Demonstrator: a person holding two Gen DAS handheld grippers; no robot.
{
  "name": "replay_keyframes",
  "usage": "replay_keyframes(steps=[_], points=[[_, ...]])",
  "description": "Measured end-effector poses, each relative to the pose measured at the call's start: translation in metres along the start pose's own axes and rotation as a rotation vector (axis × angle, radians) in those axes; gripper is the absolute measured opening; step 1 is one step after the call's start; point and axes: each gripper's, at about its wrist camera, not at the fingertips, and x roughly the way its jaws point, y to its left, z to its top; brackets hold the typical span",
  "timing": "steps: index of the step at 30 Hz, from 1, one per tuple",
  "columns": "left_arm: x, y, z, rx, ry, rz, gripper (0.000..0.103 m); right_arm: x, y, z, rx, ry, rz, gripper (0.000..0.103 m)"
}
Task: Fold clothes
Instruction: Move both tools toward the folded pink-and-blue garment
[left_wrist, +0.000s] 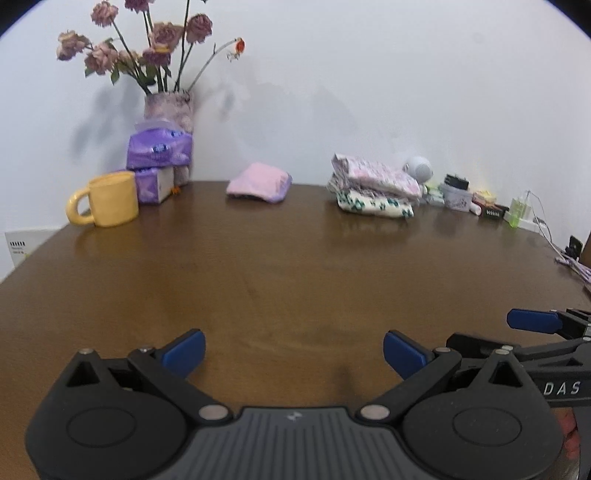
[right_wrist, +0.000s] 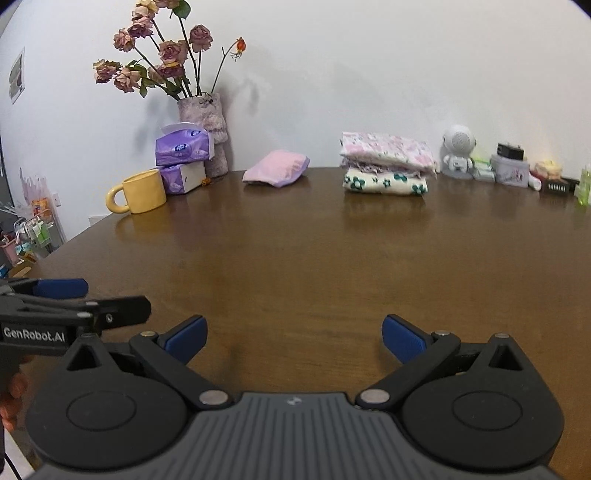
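A folded pink cloth (left_wrist: 258, 183) (right_wrist: 276, 168) lies at the back of the brown table (left_wrist: 277, 266) (right_wrist: 314, 251). To its right is a stack of folded floral clothes (left_wrist: 376, 188) (right_wrist: 386, 162), pink print on top, green flowers below. My left gripper (left_wrist: 294, 354) hovers open over the near table edge with nothing between its blue pads. My right gripper (right_wrist: 294, 339) is open too and holds nothing. Each gripper shows from the side in the other's view: the right gripper (left_wrist: 535, 325), the left gripper (right_wrist: 62, 295).
A yellow mug (left_wrist: 110, 199) (right_wrist: 142, 192), purple tissue packs (left_wrist: 159, 166) (right_wrist: 183, 158) and a vase of dried roses (left_wrist: 168, 107) (right_wrist: 205, 114) stand back left. A white figurine (right_wrist: 458, 147), small boxes and a green bottle (left_wrist: 519, 210) line the back right. A cable (left_wrist: 543, 229) trails off the right edge.
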Motion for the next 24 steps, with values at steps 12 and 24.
replay_keyframes(steps=[12, 24], points=[[0.020, 0.007, 0.035, 0.016, -0.002, 0.025, 0.103, 0.021, 0.003, 0.043, -0.034, -0.013, -0.003, 0.103], [0.061, 0.019, 0.073, 0.000, 0.011, 0.044, 0.103, 0.060, 0.006, 0.079, -0.072, 0.001, -0.030, 0.103]])
